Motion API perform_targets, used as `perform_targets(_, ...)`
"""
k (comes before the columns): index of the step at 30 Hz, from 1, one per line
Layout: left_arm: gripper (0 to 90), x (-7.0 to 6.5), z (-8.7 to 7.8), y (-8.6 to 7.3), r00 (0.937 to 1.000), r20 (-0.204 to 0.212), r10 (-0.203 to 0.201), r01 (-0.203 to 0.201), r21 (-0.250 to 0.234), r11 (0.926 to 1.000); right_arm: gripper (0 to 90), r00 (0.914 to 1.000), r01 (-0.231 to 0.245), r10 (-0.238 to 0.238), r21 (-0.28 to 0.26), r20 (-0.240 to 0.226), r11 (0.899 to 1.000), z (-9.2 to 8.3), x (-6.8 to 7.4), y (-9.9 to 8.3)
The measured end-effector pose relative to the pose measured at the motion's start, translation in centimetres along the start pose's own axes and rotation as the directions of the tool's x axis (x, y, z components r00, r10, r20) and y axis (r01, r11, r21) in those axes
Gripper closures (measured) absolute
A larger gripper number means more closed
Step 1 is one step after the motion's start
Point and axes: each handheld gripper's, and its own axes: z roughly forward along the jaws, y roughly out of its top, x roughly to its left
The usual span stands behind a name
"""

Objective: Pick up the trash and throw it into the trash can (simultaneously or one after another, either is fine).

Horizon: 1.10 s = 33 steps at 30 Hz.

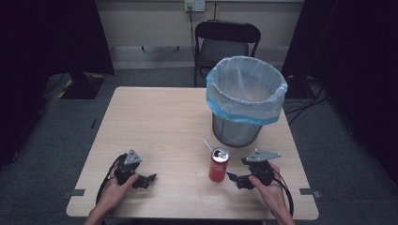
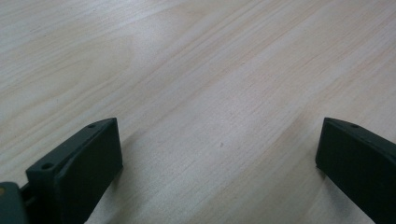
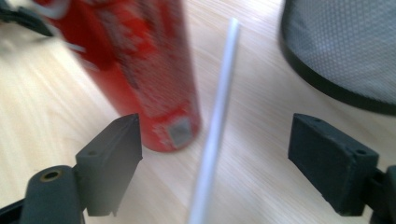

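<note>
Red can: red aluminium drinks can (image 1: pixel 218 165) stands upright in the lower centre of the high view, on the pale wooden table (image 1: pixel 155 122); its opened top faces up.
White straw: thin white plastic straw (image 3: pixel 214 126) runs down the middle of the right gripper view; in the high view it lies just above and left of the can top, touching or nearly so.
Bin: grey wire-mesh wastebasket with a pale blue plastic liner (image 1: pixel 246 96), upper right of the high view, just behind the can.
Right gripper: right gripper (image 1: pixel 235 177) sits just right of the can, jaws spread wide, nothing between them.
Left gripper: left gripper (image 1: pixel 149 178) rests lower left, jaws wide apart over bare wood, empty.
Step in hand: likely closing on the can.
Doing it well: centre the can body between the jaws, keep the straw outside them, squeeze gently mid-height so the thin wall does not buckle.
</note>
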Motion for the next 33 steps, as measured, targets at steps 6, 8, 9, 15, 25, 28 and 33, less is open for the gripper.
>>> perform_targets(6,0.0,0.0,0.0,0.0,1.0000,0.000,0.000,0.000,0.000,1.0000,14.8,0.9972,0.040,-0.039,-0.001,-0.063,0.999,0.3,1.2,0.9)
perform_targets(8,0.0,0.0,0.0,0.0,1.0000,0.000,0.000,0.000,0.000,1.0000,14.8,0.9955,0.058,-0.058,0.006,-0.075,0.998,0.6,1.6,1.4)
perform_targets(9,0.0,0.0,0.0,0.0,1.0000,0.000,0.000,0.000,0.000,1.0000,14.8,0.9944,0.067,-0.066,0.005,-0.082,0.998,0.7,1.7,1.7)
perform_targets(15,0.0,0.0,0.0,0.0,1.0000,0.000,0.000,0.000,0.000,1.0000,18.0,0.9883,0.110,-0.108,0.014,-0.107,0.994,1.7,2.2,2.8)
perform_targets(25,0.0,0.0,0.0,0.0,1.0000,0.000,0.000,0.000,0.000,1.0000,19.8,0.9823,0.147,-0.140,0.045,-0.124,0.988,3.9,2.6,2.5)
perform_targets(28,0.0,0.0,0.0,0.0,1.0000,0.000,0.000,0.000,0.000,1.0000,21.9,0.9816,0.153,-0.146,0.047,-0.123,0.987,4.1,2.7,2.4)
perform_targets(33,0.0,0.0,0.0,0.0,1.0000,-0.001,0.000,0.000,0.000,1.0000,25.9,0.9826,0.164,-0.158,0.054,-0.097,0.985,4.4,2.7,2.0)
